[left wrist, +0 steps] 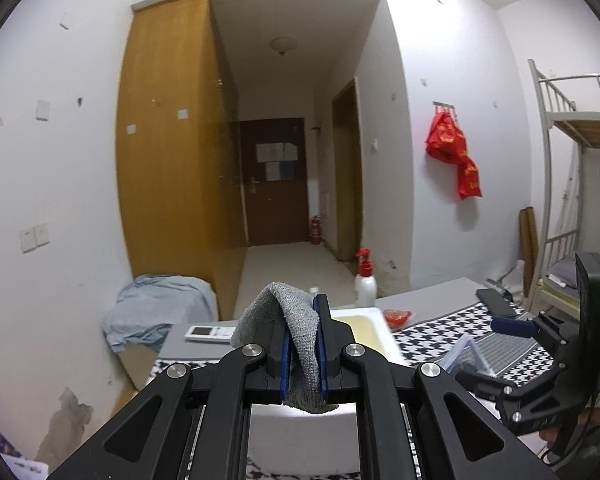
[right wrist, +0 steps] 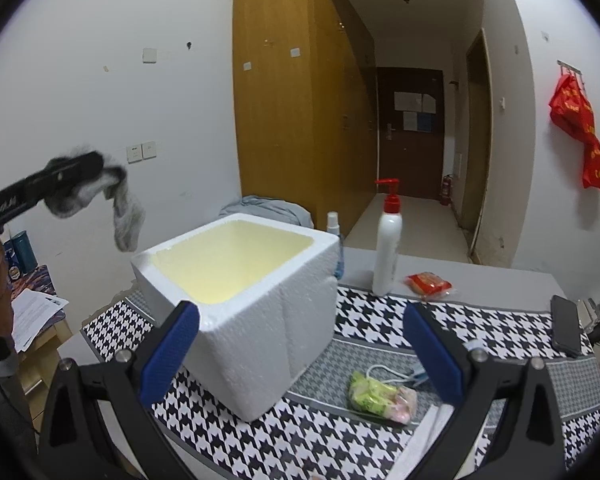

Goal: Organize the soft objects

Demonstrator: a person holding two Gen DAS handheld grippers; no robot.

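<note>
On houndstooth cloth (right wrist: 380, 320): foam box (right wrist: 260, 320), lotion bottle (right wrist: 387, 248); wooden wardrobe (right wrist: 284, 100) behind.

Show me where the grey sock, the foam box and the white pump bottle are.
grey sock (left wrist: 300, 344), left wrist view, on the knit clamped between the blue pads.
foam box (right wrist: 260, 340), right wrist view, on its white outer front wall.
white pump bottle (right wrist: 387, 248), right wrist view, on the white body.

The grey sock (left wrist: 300, 344) is a nubbly knit cloth, and the white foam box (right wrist: 260, 320) looks grainy and matt. Under it lies a woven houndstooth cloth (right wrist: 380, 320), while the far wardrobe (right wrist: 284, 92) is smooth, satiny wood and the pump bottle (right wrist: 388, 248) glossy plastic.
</note>
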